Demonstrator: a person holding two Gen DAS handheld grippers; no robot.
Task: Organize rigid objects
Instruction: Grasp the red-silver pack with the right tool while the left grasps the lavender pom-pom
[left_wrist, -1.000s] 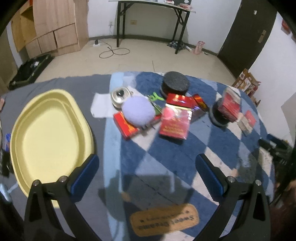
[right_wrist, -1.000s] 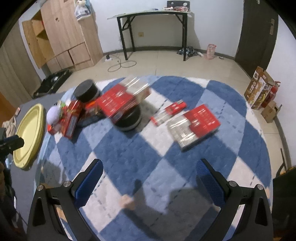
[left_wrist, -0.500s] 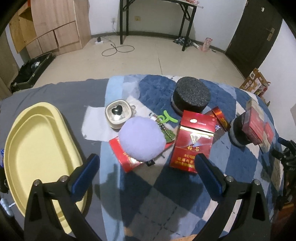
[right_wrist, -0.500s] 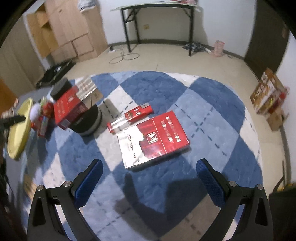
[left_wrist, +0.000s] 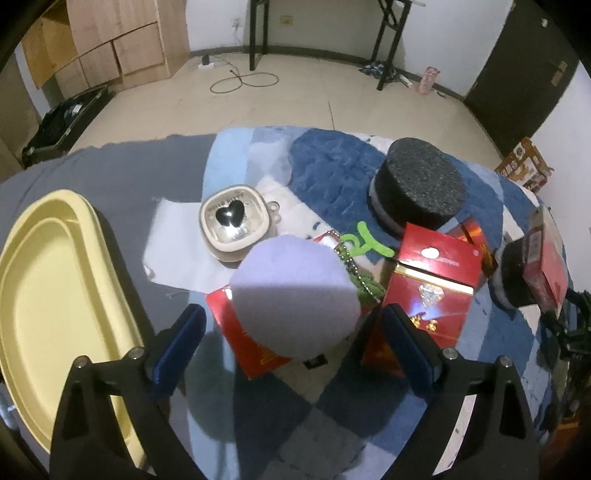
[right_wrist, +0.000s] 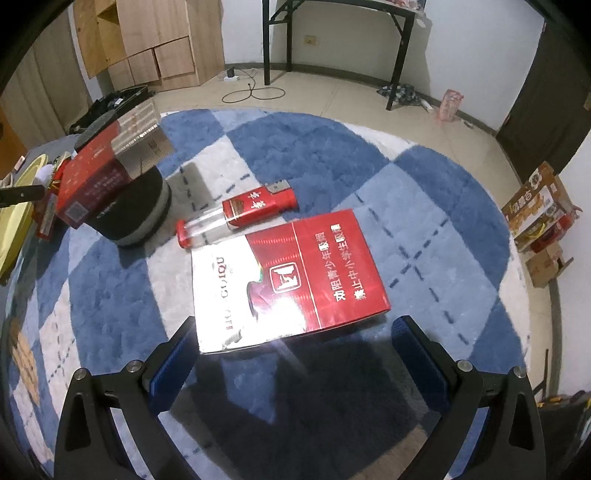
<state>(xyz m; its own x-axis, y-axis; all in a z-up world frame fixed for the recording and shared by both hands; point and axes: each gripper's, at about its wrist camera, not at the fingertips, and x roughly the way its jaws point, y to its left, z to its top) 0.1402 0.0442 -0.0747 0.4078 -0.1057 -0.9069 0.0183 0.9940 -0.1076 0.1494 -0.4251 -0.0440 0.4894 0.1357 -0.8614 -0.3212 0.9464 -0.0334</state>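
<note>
My left gripper (left_wrist: 291, 325) hangs over a lavender round puff (left_wrist: 295, 291), which lies on a flat red box (left_wrist: 240, 336). Its jaws are closing with the puff between them, and the pads stand apart from it. Around it are a silver tin with a black heart (left_wrist: 234, 223), a black foam cylinder (left_wrist: 417, 188) and a red carton (left_wrist: 432, 284). My right gripper (right_wrist: 293, 332) is open just short of a red-and-silver flat box (right_wrist: 291, 273), whose near edge lies between the fingertips. Beyond it lies a small red case with a clear tube (right_wrist: 240, 214).
A yellow oval tray (left_wrist: 55, 314) sits at the left on grey cloth. A blue-and-white checked rug (right_wrist: 424, 229) covers the surface. A second black cylinder (right_wrist: 129, 214) bears a red carton (right_wrist: 103, 173). Cardboard boxes (right_wrist: 539, 210) stand on the floor at right.
Both grippers have come down and forward. The left one has closed in around the lavender puff with narrower jaws. The right one has swung over to the red-and-silver box.
</note>
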